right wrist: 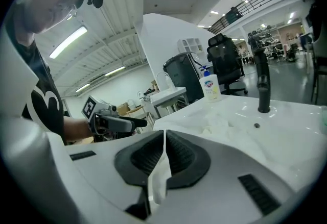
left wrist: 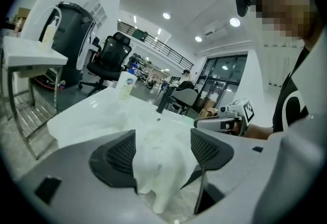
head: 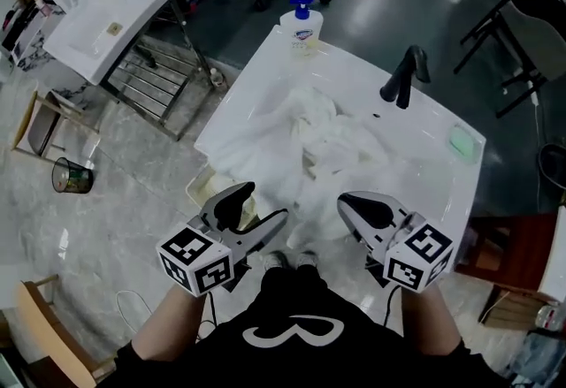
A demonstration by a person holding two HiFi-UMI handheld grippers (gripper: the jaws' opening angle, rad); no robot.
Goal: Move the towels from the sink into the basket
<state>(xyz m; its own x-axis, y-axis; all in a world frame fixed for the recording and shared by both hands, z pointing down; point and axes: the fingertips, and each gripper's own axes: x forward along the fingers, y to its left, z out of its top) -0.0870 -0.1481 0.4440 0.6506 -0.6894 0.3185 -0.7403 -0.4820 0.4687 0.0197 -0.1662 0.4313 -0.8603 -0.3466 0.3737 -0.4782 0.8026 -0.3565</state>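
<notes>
the left fingers [left wrist: 115, 156] are clenched on a thick bunch of white towel [left wrist: 161, 167]. they stand wide only because the wad fills the gap between them, and its tail hangs below them over the floor. the right fingers [right wrist: 179, 159] are pinched tight on a thin fold [right wrist: 159, 179] of cloth that sticks out beneath them. two grips likely spread the load so the cloth lifts clear rather than dragging. the other towels [head: 327, 143] lie heaped in the sink [head: 265, 68], just ahead of both pairs of fingers and short of the tap [head: 402, 77]. a pale container [head: 202, 187] just beside the left fingers may be the basket; i cannot tell.
</notes>
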